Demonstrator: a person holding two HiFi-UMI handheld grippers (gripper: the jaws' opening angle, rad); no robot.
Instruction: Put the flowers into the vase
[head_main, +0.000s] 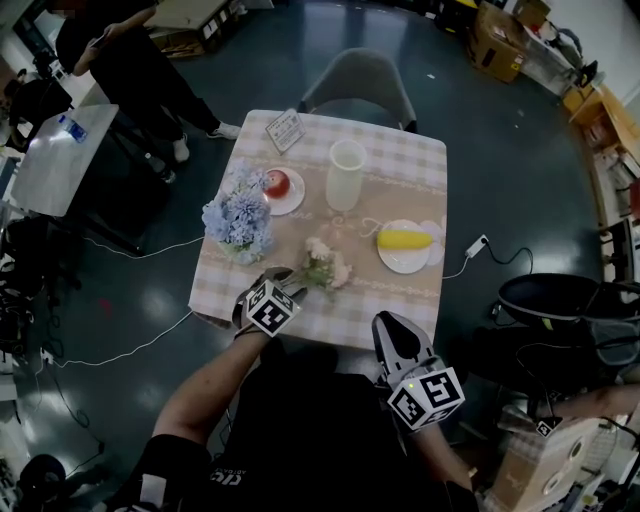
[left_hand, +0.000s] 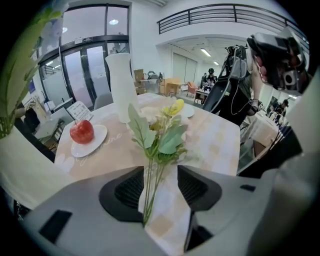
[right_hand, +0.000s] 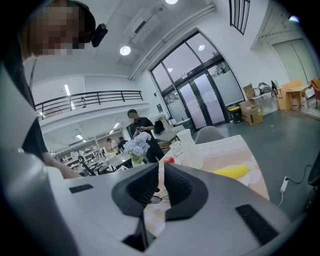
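The vase (head_main: 346, 175) holds nothing yet. The flowers (head_main: 325, 268) lie on the desk (head_main: 400, 300), on the vase's near side. The left tongs (left_hand: 162, 190) are spread around their stems, not pinching. The right tongs (right_hand: 161, 187) are pressed together, empty.

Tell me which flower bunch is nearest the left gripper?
The small pale bunch, stems between the fingers of the left gripper; the blue bunch sits farther away.

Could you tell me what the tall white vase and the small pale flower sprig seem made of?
The tall white vase: probably matte ceramic or plastic; smooth, no glare. The small pale flower sprig: likely artificial, fabric-like; stiff, uniform leaves.
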